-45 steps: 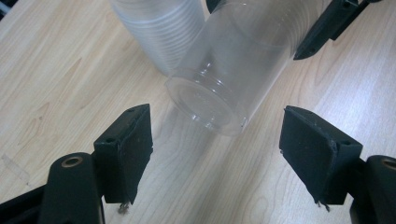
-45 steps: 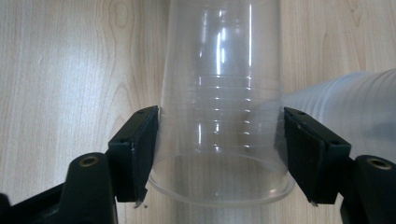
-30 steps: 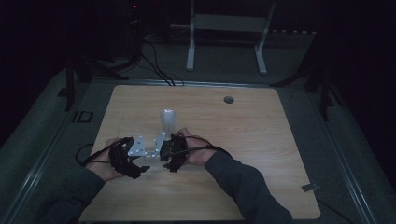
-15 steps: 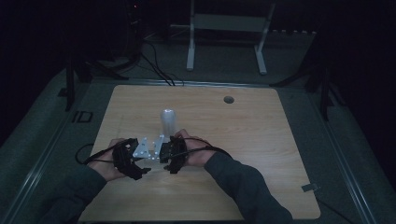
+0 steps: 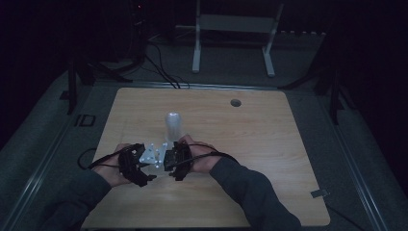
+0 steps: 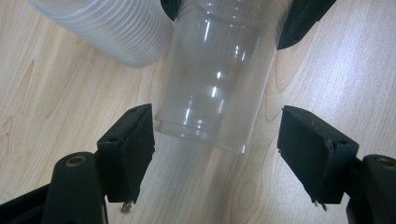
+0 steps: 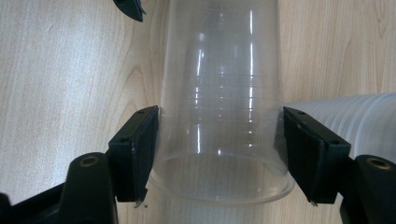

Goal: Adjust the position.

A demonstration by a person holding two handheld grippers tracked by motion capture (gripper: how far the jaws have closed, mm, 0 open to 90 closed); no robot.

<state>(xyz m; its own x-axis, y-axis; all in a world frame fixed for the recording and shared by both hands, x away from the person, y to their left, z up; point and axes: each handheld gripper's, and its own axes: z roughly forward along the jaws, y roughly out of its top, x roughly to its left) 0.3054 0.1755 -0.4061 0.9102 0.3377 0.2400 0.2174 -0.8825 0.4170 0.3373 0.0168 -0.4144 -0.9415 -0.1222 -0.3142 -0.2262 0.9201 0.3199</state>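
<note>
L claw (image 6: pixel 215 154) had just been narrowing, w/ the base end of the clear cup (image 6: pixel 219 79) sitting between its pads but not touched: gaps showed both sides, so it was open around the cup. R claw (image 7: pixel 219 154) was clamped on the same cup near its rim, pads pressed to both walls. Cup lay level between the two claws, low-centre of the high view, just above the table (image 5: pixel 269 144). Judgement: a handover or a pull-apart was being set up, L about to take the base while R kept the rim; looked early-to-mid step.

Around: cup stack (image 6: pixel 112 28) lay just beside the held cup, upper left in the left gripper view, prob. touching or nearly so. It could get knocked if L closed off-line. Further up the table, a round hole (image 5: pixel 235 102) sat well apart, upper right. Behind the table, a white frame (image 5: pixel 235 33) on the floor, cables by it.
</note>
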